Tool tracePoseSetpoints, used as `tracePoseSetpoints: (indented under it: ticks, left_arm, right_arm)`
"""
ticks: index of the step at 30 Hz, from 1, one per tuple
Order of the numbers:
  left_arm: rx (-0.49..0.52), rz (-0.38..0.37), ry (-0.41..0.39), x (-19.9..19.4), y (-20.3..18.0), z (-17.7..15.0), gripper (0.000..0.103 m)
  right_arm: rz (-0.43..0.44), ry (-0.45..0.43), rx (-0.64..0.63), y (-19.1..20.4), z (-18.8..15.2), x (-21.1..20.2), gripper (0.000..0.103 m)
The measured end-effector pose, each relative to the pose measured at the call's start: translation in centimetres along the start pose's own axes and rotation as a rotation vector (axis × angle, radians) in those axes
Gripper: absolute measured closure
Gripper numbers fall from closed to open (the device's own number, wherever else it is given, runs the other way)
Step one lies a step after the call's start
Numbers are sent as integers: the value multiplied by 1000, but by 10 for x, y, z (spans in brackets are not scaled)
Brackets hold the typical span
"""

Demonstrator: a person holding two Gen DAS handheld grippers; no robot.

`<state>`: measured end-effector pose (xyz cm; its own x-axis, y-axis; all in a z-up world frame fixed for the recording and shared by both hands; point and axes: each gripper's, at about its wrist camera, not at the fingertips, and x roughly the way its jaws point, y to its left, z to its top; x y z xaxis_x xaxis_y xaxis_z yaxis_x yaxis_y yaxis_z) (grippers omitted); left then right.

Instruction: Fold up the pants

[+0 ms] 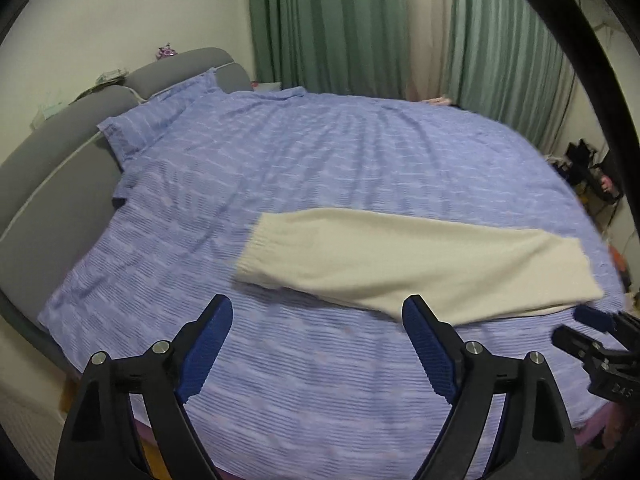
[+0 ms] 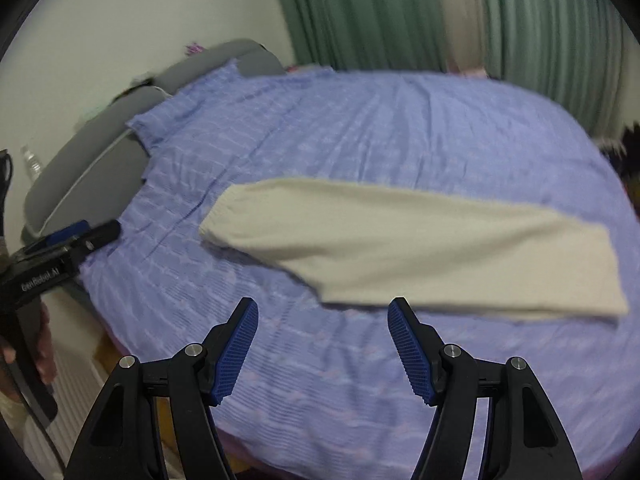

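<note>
Lying beyond both spread jaws, cream pants (image 1: 416, 264) on bedspread (image 1: 304, 160)

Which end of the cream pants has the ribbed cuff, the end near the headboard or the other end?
The end toward the grey headboard: the cream pants narrow there into a gathered, ribbed cuff. The opposite end is wide and cut straight.

A wide bed under a rumpled blue-striped bedspread (image 1: 312, 168) fills the view. At its left edge curves a padded grey headboard (image 1: 52, 160), with a matching blue-striped pillow (image 1: 160, 116) leaning against it. Beyond the bed's far side hang long green pleated curtains (image 1: 340, 24) against a cream wall (image 1: 120, 8).
</note>
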<state>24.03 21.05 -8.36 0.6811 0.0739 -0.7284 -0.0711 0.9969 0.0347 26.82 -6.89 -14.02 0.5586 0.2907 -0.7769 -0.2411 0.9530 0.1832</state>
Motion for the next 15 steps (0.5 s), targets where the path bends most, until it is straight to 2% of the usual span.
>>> tracePoseSetpoints:
  ticks: [2, 7, 9, 15]
  left_arm:
    - [-1, 2, 18, 25, 34, 6, 16]
    - [16, -32, 46, 92, 86, 13, 16]
    - [35, -78, 80, 129, 103, 16, 16]
    - [75, -247, 135, 217, 129, 33, 18]
  right_arm:
    - [-40, 37, 31, 15, -1, 20, 36]
    - [-84, 129, 71, 44, 1, 81, 36]
    - [-106, 155, 50, 55, 7, 107, 36]
    - [-148, 158, 19, 80, 34, 159, 36]
